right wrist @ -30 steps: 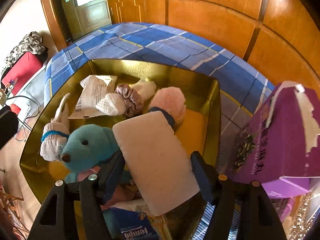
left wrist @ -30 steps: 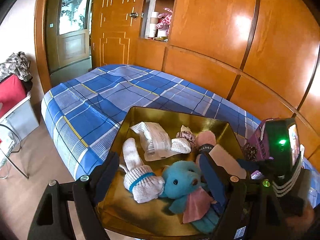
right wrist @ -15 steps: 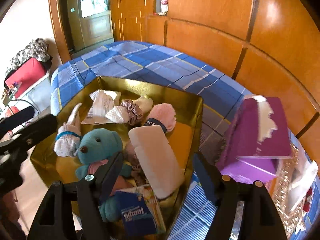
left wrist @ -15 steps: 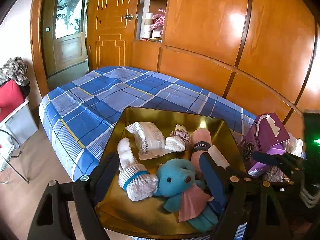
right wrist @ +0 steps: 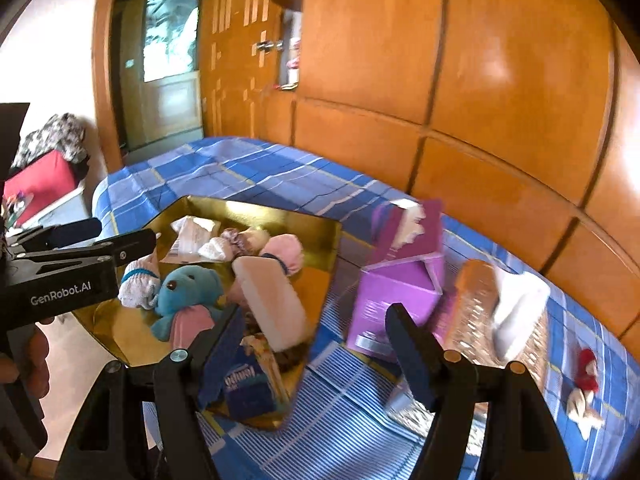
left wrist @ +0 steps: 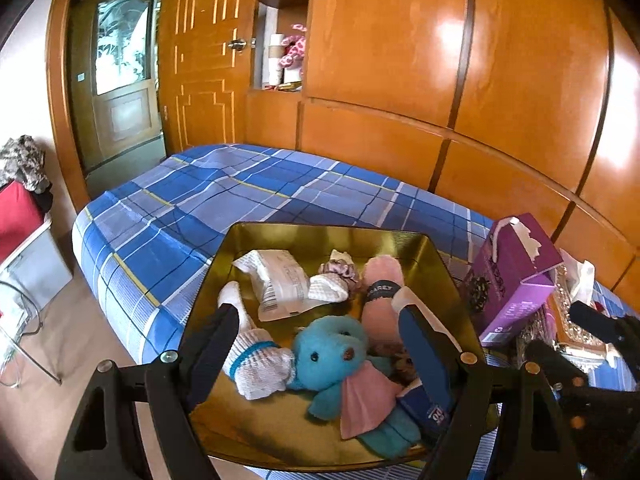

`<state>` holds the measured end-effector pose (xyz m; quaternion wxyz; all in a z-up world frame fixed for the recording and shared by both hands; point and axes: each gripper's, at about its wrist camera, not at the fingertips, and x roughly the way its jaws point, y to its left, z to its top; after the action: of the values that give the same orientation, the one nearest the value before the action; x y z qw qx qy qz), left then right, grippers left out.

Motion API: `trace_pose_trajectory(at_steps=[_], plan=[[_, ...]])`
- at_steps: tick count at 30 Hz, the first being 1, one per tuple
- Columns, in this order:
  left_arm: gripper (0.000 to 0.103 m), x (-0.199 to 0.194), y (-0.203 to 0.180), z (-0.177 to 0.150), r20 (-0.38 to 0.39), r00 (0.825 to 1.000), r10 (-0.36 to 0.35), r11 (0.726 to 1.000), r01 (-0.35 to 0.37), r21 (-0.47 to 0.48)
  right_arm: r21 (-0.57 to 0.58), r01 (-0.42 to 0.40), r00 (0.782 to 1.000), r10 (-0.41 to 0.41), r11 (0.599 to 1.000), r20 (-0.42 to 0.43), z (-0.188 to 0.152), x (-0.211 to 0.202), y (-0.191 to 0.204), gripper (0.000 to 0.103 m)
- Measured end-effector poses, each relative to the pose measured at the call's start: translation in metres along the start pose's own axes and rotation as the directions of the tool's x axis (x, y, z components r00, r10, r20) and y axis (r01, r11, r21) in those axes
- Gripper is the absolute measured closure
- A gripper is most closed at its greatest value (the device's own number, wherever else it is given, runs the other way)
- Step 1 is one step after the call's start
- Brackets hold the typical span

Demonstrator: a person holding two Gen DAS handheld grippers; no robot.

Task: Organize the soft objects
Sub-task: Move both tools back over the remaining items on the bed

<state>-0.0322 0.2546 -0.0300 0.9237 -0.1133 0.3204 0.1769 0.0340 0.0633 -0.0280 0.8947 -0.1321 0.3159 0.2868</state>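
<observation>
Several soft things lay in the gold tray (left wrist: pixel 424 242) on the plaid bed (left wrist: pixel 248 196): a blue teddy bear (left wrist: pixel 330 354), a white sock (left wrist: pixel 256 364) and a pink sock (left wrist: pixel 382 280). Both the left gripper (left wrist: pixel 316 344) and the right gripper (right wrist: pixel 316 340) had their fingers apart, holding nothing. A purple tissue box (right wrist: pixel 404 264) stood just beside the tray.

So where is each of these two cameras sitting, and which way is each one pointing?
Left wrist view: sits on the left tongs, looking along their open fingers down into the gold tray of soft toys on the bed; the right tongs show at the right edge.
Right wrist view: sits on the right tongs, open, aimed between tray and purple tissue box; the left tongs and a hand show at left.
Shared: tray, blue teddy, tissue box, plaid bed, wooden wall.
</observation>
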Motion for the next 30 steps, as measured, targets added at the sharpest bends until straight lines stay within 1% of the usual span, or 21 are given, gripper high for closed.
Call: trace_pose_trajectory(at_steps=[2,7,12,14,18,21,25,27,30], plan=[[0.020,-0.002,-0.003,0.000,0.003,1.000,-0.006,1.000,0.006,0.009,0.023,0.018,1.000,-0.019,1.000,0.015,-0.005,-0.008,-0.009,0.029],[0.020,-0.006,-0.015,-0.002,0.005,1.000,-0.023,0.999,0.022,0.043,0.104,0.083,0.995,-0.088,0.991,0.044,-0.019,-0.032,-0.045,0.029],[0.020,-0.009,-0.026,-0.004,0.003,0.999,-0.035,0.997,0.035,0.074,0.183,0.160,0.985,-0.168,0.970,0.030,-0.039,-0.051,-0.086,0.029],[0.020,-0.011,-0.032,-0.005,0.001,0.999,-0.043,0.995,0.043,0.090,0.209,0.195,0.980,-0.201,0.958,0.006,-0.049,-0.055,-0.101,0.029],[0.020,-0.016,-0.044,-0.007,0.001,0.998,-0.060,0.990,0.060,0.125,0.272,0.268,0.963,-0.259,0.924,-0.068,-0.076,-0.061,-0.136,0.029],[0.020,-0.019,-0.054,-0.007,0.003,0.997,-0.077,0.986,0.075,0.150,0.308,0.328,0.944,-0.298,0.893,-0.143,-0.100,-0.063,-0.159,0.029],[0.020,-0.025,-0.071,-0.006,0.011,0.995,-0.098,0.976,0.094,0.196,0.352,0.386,0.919,-0.323,0.853,-0.226,-0.126,-0.065,-0.186,0.029],[0.020,-0.028,-0.078,-0.004,0.011,0.994,-0.110,0.970,0.105,0.218,0.388,0.398,0.914,-0.322,0.831,-0.248,-0.140,-0.069,-0.200,0.029],[0.020,-0.032,-0.091,-0.003,0.016,0.992,-0.126,0.962,0.118,0.246,0.416,0.415,0.907,-0.330,0.809,-0.263,-0.150,-0.075,-0.213,0.029]])
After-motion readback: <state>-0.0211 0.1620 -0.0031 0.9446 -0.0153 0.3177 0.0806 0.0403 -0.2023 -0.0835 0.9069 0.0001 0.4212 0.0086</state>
